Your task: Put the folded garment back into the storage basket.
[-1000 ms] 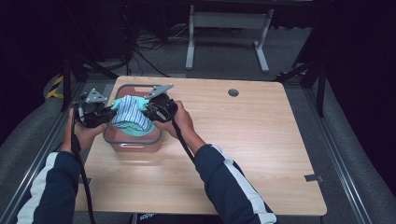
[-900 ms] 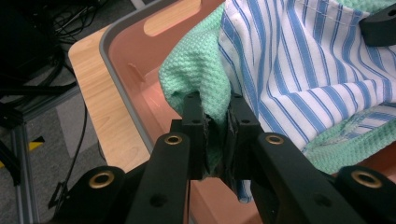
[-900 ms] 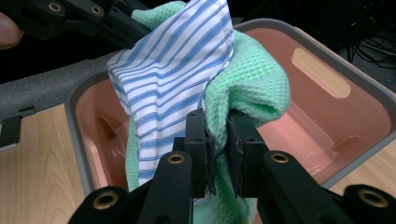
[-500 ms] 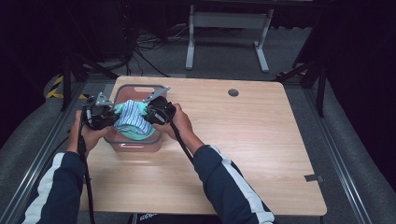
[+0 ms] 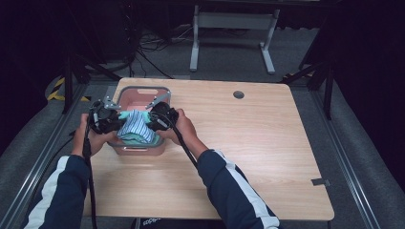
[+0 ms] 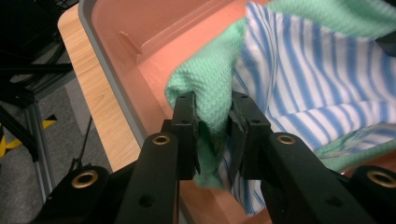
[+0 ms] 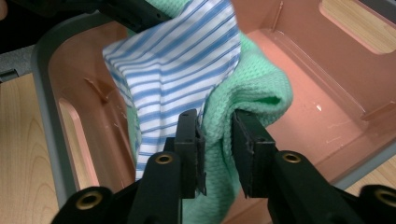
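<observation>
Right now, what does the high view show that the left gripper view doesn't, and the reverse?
High view adds: the right gripper facing the left gripper across the cloth, plus the whole table and its cable hole. Left gripper view adds: the waffle weave of the cloth's green layer between the left jaws, and a ridge on the pink bin wall. Shared: bin, striped-and-green cloth, left gripper. Both grippers' jaws have just been opening, cloth between them.

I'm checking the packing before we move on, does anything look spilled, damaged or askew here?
Nothing is spilled or damaged. The folded green knit and blue-striped white cloth hangs bunched over the pink plastic bin, not lying flat, with the left gripper and right gripper at its ends.
</observation>
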The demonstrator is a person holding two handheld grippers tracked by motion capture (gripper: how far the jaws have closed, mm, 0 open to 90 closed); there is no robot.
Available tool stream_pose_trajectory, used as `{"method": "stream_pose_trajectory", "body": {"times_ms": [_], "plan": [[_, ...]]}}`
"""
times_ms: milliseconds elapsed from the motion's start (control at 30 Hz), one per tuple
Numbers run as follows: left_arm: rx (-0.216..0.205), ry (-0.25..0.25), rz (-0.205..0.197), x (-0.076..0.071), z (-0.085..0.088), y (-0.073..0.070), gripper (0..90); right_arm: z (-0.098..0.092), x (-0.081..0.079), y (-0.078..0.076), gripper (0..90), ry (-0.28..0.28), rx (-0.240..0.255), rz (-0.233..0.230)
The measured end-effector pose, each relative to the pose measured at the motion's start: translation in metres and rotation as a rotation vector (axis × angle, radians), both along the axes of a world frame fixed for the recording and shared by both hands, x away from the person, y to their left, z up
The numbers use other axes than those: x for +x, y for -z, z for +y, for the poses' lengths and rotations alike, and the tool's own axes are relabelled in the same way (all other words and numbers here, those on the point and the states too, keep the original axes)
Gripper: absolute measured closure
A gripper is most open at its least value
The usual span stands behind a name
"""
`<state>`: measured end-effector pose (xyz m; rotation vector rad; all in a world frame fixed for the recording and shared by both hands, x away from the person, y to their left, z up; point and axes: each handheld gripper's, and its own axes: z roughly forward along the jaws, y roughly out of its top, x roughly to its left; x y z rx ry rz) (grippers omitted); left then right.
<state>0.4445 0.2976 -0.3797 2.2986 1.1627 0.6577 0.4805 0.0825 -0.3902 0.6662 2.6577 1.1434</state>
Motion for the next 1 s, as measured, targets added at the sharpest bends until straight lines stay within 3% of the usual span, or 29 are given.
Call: {"method": "stream_pose_trajectory", "body": {"times_ms": [133, 333, 367, 567, 833, 1000], "plan": [[0.009, 0.006, 0.004, -0.001, -0.001, -0.001, 68.8, -0.001, -0.001, 0.001, 70.0, 0.002, -0.003, 0.005], [-0.013, 0.029, -0.007, -0.006, -0.005, -0.003, 64.9, -0.005, -0.001, 0.001, 68.1, 0.006, -0.012, -0.001], [-0.031, 0.038, -0.015, -0.009, -0.006, -0.005, 63.6, -0.007, -0.003, 0.001, 66.7, 0.011, -0.015, -0.002], [-0.041, 0.058, -0.059, -0.020, -0.011, -0.011, 57.2, -0.015, -0.006, -0.004, 60.6, 0.011, -0.007, -0.016], [-0.076, 0.089, -0.103, -0.041, -0.024, -0.020, 49.2, -0.030, -0.020, -0.019, 57.4, 0.000, -0.020, -0.090], [-0.084, 0.121, -0.117, -0.051, -0.034, -0.023, 46.0, -0.041, -0.027, -0.025, 54.3, 0.000, -0.038, -0.106]]}}
